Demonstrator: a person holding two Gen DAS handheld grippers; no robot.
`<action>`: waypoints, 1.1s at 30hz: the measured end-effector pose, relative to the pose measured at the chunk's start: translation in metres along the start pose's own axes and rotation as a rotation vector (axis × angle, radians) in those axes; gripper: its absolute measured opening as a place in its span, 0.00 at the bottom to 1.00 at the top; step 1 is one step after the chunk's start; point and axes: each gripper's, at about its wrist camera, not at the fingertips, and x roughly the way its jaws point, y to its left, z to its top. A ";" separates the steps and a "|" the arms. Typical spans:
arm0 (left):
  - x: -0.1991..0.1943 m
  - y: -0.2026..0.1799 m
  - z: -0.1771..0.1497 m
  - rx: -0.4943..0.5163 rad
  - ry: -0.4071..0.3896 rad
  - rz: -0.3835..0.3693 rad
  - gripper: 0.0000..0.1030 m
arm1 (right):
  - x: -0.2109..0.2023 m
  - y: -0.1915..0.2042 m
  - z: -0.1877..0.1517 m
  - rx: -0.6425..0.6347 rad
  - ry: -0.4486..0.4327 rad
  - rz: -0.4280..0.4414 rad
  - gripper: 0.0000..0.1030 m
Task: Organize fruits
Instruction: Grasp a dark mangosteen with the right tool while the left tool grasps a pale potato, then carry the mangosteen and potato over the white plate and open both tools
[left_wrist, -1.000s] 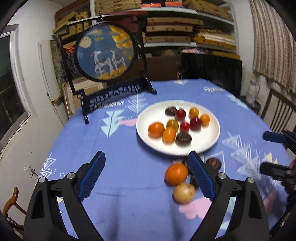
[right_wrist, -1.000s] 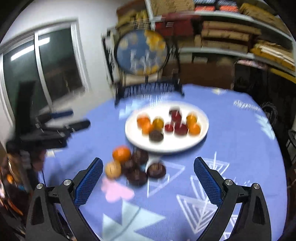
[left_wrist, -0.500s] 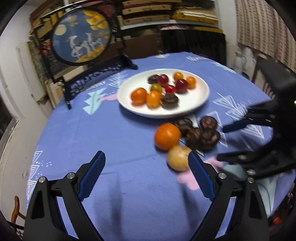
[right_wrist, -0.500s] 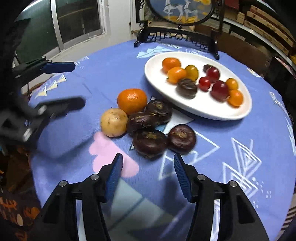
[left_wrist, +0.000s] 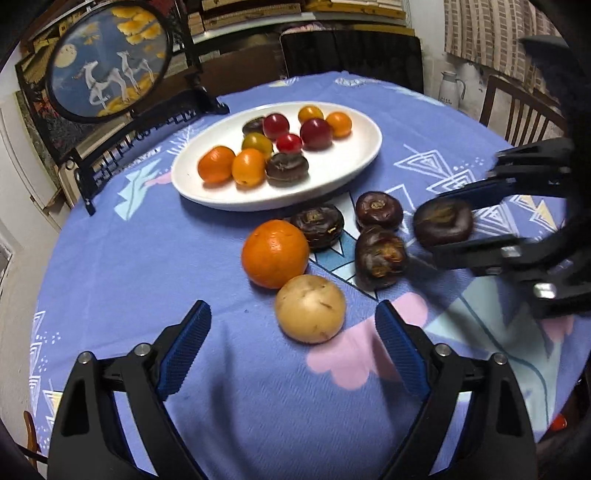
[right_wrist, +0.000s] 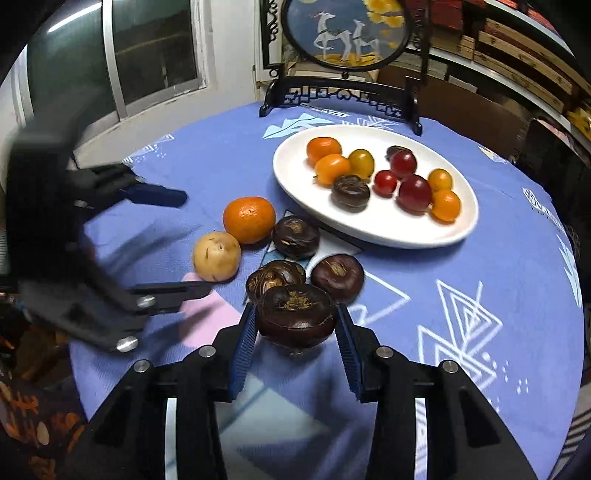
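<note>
We see a round table (left_wrist: 122, 258) under a blue patterned cloth, carrying a white plate (left_wrist: 351, 173) of small fruits. Beside the plate lie an orange (left_wrist: 275, 253), a pale round fruit (left_wrist: 310, 308) and three dark chestnut-like fruits. The left hand-held gripper (left_wrist: 291, 339) stands open, jaws just narrowing, the pale round fruit just ahead between them, untouched. The right hand-held gripper (right_wrist: 295, 325), jaws just closing, clamps a fourth dark fruit (right_wrist: 295, 315).

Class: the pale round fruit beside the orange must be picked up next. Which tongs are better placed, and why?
Left. The left tongs stand open right before the pale fruit, while the right tongs are already closed on a dark chestnut.
</note>
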 end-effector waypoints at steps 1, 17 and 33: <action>0.006 0.000 0.002 -0.011 0.018 -0.011 0.65 | -0.002 -0.002 -0.002 0.005 -0.004 -0.006 0.42; -0.037 0.012 0.008 -0.089 -0.057 0.079 0.40 | -0.012 -0.005 -0.014 0.074 -0.035 0.001 0.42; -0.048 0.019 0.067 -0.136 -0.137 0.143 0.40 | -0.056 -0.017 0.030 0.121 -0.227 -0.034 0.41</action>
